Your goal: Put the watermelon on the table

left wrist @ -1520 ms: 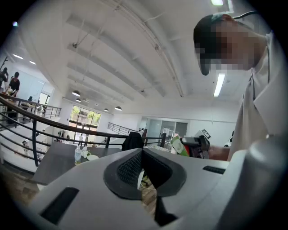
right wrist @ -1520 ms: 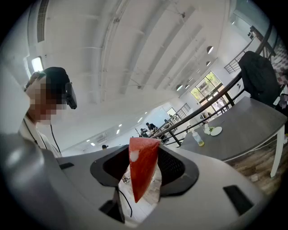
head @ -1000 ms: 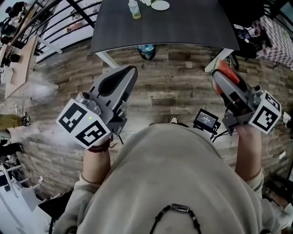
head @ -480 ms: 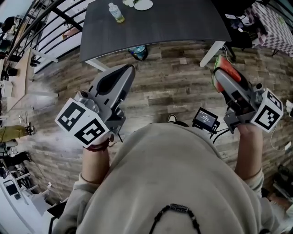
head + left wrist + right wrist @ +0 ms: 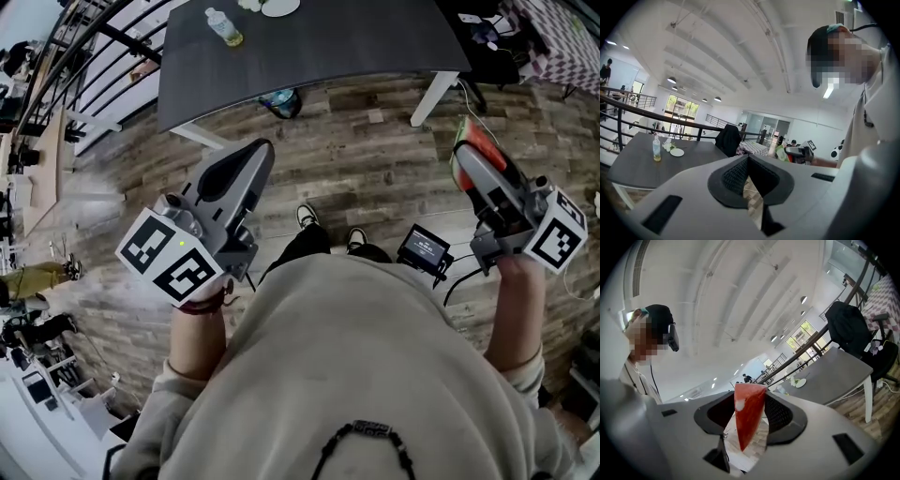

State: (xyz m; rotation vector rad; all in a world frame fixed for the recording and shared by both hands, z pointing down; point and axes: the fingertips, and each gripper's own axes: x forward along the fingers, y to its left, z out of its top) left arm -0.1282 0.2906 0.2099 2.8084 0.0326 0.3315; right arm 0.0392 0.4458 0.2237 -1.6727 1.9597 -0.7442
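Fingers of the right gripper (image 5: 466, 150) clamp a watermelon slice (image 5: 748, 414); those of the left gripper (image 5: 260, 152) are closed, empty. Beyond the plank floor (image 5: 361, 178), the dark worktop (image 5: 337, 47) carries a bottle (image 5: 222, 26) and a plate (image 5: 279, 7).

Beige long-sleeved sweatshirt (image 5: 375, 375), a black cord (image 5: 361, 433) at the neck, dark shoes (image 5: 307, 217). The left gripper (image 5: 255, 155) and right gripper (image 5: 468, 155) are grey, each with a black-and-white marker cube (image 5: 173, 258).

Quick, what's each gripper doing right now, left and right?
Left gripper: jaws shut, nothing between them.
Right gripper: jaws shut on the watermelon slice.
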